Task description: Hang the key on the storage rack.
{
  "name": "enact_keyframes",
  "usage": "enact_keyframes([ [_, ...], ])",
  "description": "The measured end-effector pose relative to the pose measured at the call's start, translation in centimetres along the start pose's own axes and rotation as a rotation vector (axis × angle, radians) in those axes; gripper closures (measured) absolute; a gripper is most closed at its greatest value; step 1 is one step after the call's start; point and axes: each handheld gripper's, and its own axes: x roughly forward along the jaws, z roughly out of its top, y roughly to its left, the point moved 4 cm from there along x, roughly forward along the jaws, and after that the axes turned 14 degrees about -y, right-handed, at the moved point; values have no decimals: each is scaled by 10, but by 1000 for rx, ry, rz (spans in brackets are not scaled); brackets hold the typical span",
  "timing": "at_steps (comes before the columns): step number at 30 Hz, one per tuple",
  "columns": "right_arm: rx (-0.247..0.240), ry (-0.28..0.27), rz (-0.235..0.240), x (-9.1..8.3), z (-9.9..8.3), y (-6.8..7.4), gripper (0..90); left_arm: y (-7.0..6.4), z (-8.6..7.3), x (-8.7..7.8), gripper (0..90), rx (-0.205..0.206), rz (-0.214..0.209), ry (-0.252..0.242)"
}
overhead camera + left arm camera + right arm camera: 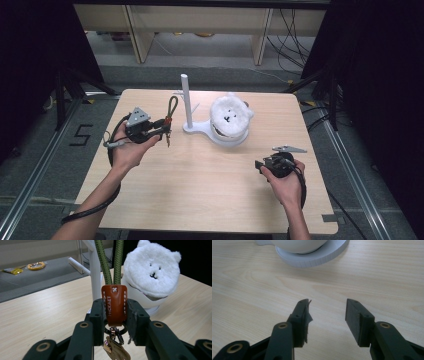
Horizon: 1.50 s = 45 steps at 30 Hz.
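Left gripper point(114, 315): keychain point(114, 305) upright

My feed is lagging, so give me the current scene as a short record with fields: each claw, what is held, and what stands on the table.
left claw: shut on keychain at its brown leather tab, green cord loop up
right claw: open, holding nothing, low over table
stand: white stand, upright post on a flat base
plush: white bear plush resting on the stand's round base

Plush bear point(230, 116) in bowl point(229, 138), right of stand post point(186, 100); table point(210, 190) beneath.
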Motion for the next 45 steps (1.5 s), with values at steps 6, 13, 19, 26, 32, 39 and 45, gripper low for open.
enact_keyframes([
  [6, 0, -1, 6, 0, 0, 0, 548, 3, 2, 2, 683, 3, 11, 4],
  [13, -3, -1, 1, 1, -1, -1, 547, 9, 4, 6, 683, 0, 20, 4],
  [19, 3, -2, 8, 1, -1, -1, 547, 14, 5, 11, 683, -11, 32, 5],
  [26, 4, -2, 10, 1, -1, -1, 546, 18, 3, 17, 683, -25, 36, 12],
  [32, 5, -1, 13, 1, -1, 0, 546, 21, 0, 20, 683, -33, 39, 21],
  [39, 3, -1, 7, 2, -1, -1, 546, 22, 0, 25, 683, -39, 42, 28],
  [45, 1, 3, 7, 1, -1, 0, 546, 24, -2, 27, 683, -48, 44, 36],
])
